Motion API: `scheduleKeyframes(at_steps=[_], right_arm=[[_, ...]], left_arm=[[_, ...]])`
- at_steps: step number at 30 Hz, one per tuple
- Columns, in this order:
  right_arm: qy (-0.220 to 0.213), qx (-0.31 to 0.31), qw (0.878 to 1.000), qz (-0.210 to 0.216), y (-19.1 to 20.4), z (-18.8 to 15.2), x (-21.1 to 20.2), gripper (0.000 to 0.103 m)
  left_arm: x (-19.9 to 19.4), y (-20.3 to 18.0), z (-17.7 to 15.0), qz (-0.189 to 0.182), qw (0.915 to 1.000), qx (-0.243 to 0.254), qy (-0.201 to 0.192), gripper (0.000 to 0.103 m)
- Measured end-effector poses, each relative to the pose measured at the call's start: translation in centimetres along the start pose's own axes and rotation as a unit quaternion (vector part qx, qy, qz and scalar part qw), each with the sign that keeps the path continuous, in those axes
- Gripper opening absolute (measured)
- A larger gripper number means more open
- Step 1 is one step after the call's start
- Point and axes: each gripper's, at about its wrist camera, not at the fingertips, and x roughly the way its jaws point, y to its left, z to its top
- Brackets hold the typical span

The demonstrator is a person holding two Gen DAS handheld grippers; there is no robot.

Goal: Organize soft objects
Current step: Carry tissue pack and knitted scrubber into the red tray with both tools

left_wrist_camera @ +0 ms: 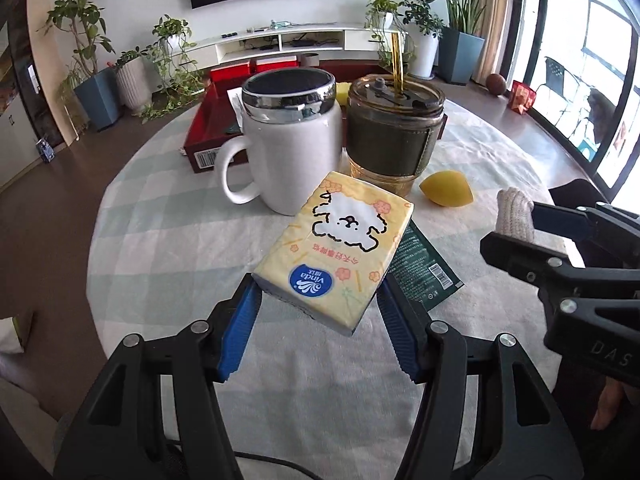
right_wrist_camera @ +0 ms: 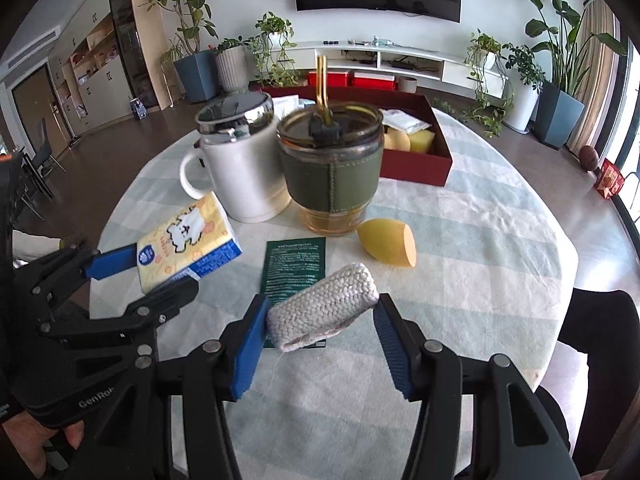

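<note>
Tissue pack (left_wrist_camera: 334,246) reads "Vinda"; left hand-held gripper (left_wrist_camera: 318,300) grips it.

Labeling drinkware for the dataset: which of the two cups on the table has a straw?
The glass cup with the green sleeve: a gold straw stands up through its lid. The white mug beside it has a handle, a chrome-rimmed lid and no straw.

1. The white mug (right_wrist_camera: 240,168) and the green-sleeved glass cup (right_wrist_camera: 332,172) stand side by side, touching or nearly so, walling off the red box (right_wrist_camera: 416,168) behind them.
2. Open tablecloth (right_wrist_camera: 480,240) runs right of the cup, a clear lane to the box.
3. The yellow sponge (right_wrist_camera: 390,245) and green sachet (right_wrist_camera: 296,268) lie low in front.
</note>
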Motion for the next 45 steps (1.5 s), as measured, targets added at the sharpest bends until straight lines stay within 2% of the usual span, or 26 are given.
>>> scheduleKeyframes(at_steps=[9,25,35,43,45], right_arm=[[-0.036,-0.007,0.999,-0.009,1.1,1.6,-3.4,0.057],[-0.065,-0.003,0.998,-0.02,0.2,4.0,-4.9,0.057],[-0.071,-0.004,0.997,-0.032,-1.8,6.5,-4.0,0.057],[-0.068,-0.014,0.997,-0.037,-5.1,10.1,-1.8,0.057],[-0.067,-0.016,0.997,-0.045,-6.0,11.3,-0.8,0.057]], left_arm=[[-2.2,1.0,1.3,0.008,0.9994,-0.019,-0.028,0.058],[-2.9,2.6,3.4,0.019,0.9986,-0.026,-0.043,0.058],[-1.9,3.8,6.1,0.03,0.9984,-0.026,-0.04,0.058],[0.5,8.1,10.3,0.058,0.9971,-0.035,-0.035,0.058],[1.7,9.5,11.7,0.055,0.9973,-0.042,-0.027,0.058]])
